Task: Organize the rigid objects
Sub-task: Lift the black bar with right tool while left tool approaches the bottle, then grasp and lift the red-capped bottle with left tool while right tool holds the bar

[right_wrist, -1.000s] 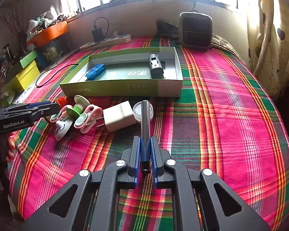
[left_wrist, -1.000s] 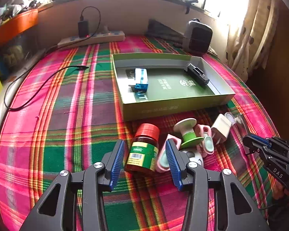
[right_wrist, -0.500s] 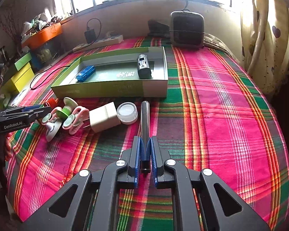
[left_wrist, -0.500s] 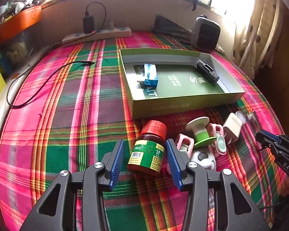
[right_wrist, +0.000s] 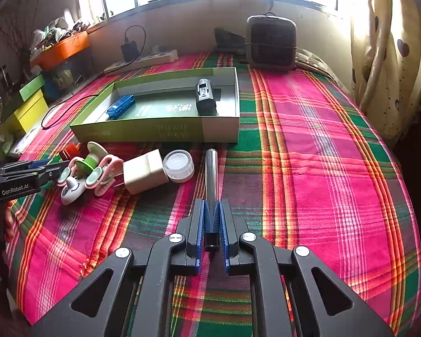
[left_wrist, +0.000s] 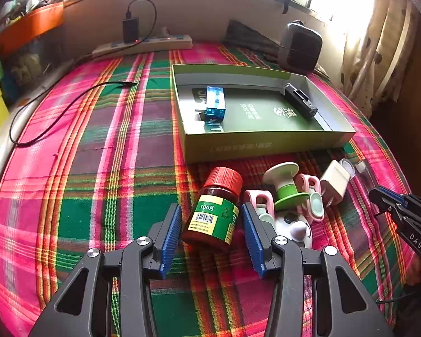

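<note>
My left gripper (left_wrist: 210, 219) is open, its blue pads on either side of a brown pill bottle (left_wrist: 214, 213) with a red cap and green label, lying on the plaid cloth. My right gripper (right_wrist: 212, 213) is shut on a metal tube (right_wrist: 211, 174) that points toward the green box (right_wrist: 165, 132). The box (left_wrist: 255, 143) holds a blue case (left_wrist: 215, 105) and a black device (left_wrist: 300, 99). Beside the bottle lie a green-and-white spool (left_wrist: 285, 185), pink clips (left_wrist: 308, 196), a white charger plug (left_wrist: 335, 184) and a small clear jar (right_wrist: 179, 165).
A power strip (left_wrist: 143, 46) with a black cable (left_wrist: 56, 112) lies at the back left. A small dark heater (right_wrist: 270, 42) stands at the back. Coloured bins (right_wrist: 28, 101) line the left side, curtains (right_wrist: 390, 56) the right. The plaid cloth covers the whole surface.
My left gripper has moved forward, so the pill bottle now sits deeper between its open pads. My right gripper holds the tube throughout; its view has shifted slightly.
</note>
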### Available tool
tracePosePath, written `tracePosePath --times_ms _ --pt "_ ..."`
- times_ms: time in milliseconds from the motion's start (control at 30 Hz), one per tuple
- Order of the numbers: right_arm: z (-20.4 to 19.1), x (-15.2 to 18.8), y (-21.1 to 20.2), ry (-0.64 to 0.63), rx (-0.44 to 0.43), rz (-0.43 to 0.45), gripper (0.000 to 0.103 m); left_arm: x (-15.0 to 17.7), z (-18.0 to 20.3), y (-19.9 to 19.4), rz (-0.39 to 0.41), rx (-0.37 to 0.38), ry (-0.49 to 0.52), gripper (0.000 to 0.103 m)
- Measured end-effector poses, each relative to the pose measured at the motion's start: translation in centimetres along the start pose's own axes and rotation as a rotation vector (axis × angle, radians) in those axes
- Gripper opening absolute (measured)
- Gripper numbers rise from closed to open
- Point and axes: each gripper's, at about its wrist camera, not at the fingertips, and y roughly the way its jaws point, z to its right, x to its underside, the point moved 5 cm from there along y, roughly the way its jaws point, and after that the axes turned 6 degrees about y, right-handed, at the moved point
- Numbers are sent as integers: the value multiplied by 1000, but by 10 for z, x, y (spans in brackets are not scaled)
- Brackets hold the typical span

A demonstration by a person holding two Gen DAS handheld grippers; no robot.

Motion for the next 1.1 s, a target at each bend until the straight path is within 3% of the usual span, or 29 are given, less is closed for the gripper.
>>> tracePosePath --times_ms 500,567,1100 --pt "2 0 2 7 -11 -9 11 -2 -6 3 -3 -16 -28 39" --pt "2 0 2 8 -12 -9 11 -2 -6 2 -3 -17 -28 31" --pt "3 0 2 9 -13 -12 11 -1 -10 1 4 -22 -44 31"
